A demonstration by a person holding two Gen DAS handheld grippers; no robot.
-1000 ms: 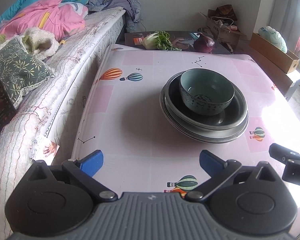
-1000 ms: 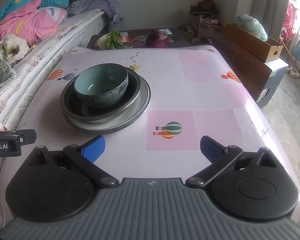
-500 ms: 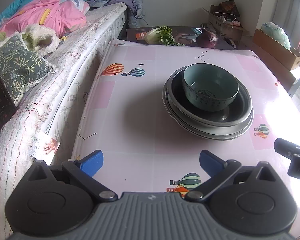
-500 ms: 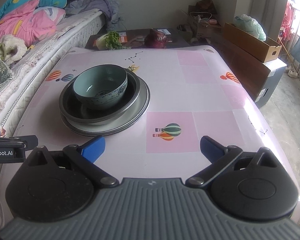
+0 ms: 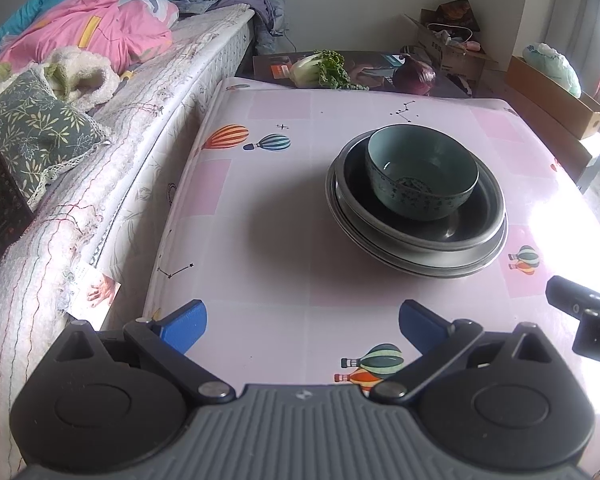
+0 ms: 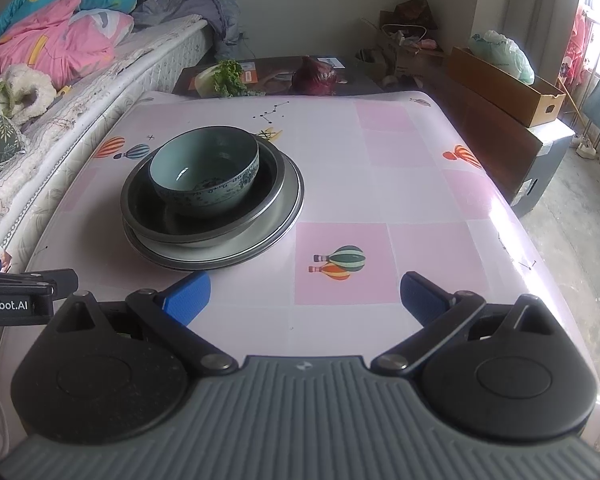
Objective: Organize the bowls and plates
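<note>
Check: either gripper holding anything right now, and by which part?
Nothing held. Left gripper and right gripper are both open and empty, short of the teal ceramic bowl nested in the stacked grey metal plates.

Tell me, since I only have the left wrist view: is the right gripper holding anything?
Observer: No. The right wrist view shows the right gripper open, with nothing between its blue fingers.
Operator: Is it touching the stack?
Observer: No. It sits short of the teal ceramic bowl, the dark metal basin and the grey metal plate, with bare cloth between.
Operator: Glare hides the table's right side from me. Any dishes there?
Observer: None. Only the pink balloon-print tablecloth shows there.
</note>
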